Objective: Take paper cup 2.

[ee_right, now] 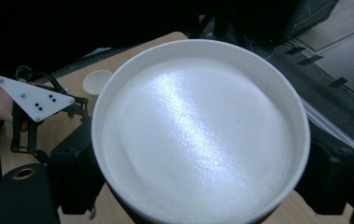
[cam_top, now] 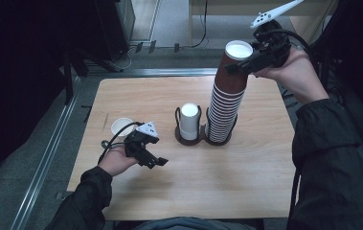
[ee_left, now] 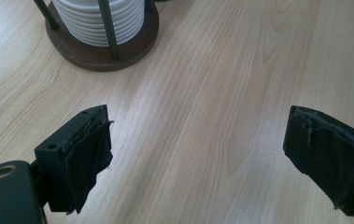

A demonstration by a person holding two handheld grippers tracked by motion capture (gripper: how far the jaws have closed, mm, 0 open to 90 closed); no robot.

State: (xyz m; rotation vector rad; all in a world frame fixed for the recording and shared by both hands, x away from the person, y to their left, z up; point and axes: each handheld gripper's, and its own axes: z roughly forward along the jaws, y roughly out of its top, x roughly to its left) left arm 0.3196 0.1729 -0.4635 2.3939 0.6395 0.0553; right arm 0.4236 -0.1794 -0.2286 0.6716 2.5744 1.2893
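Table (cam_top: 169, 191): carries a tall brown cup stack (cam_top: 223, 110) in its holder. Step in hand, by my judgement: separating the top cup (cam_top: 236, 55), gripped between the right claw (cam_top: 243, 66) jaws; next calls for a straight upward lift. Left claw (cam_top: 157, 163) released, empty, low over the table.

My left gripper (cam_top: 159, 162): black frame, white three-cornered plate on top with small dark dots, black cable looping off rear. In left gripper view, jaw pads wrapped in frayed black tape; brass-ringed hole in black housing at bottom left, small screw holes on jaw block. My right gripper (cam_top: 236, 67): same black build, white plate (cam_top: 275, 12) jutting up, thick black cable arching over. Right gripper view shows matching brass-ringed hole in its housing. I wear dark long sleeves (cam_top: 334, 163), cuffs reaching wrists.
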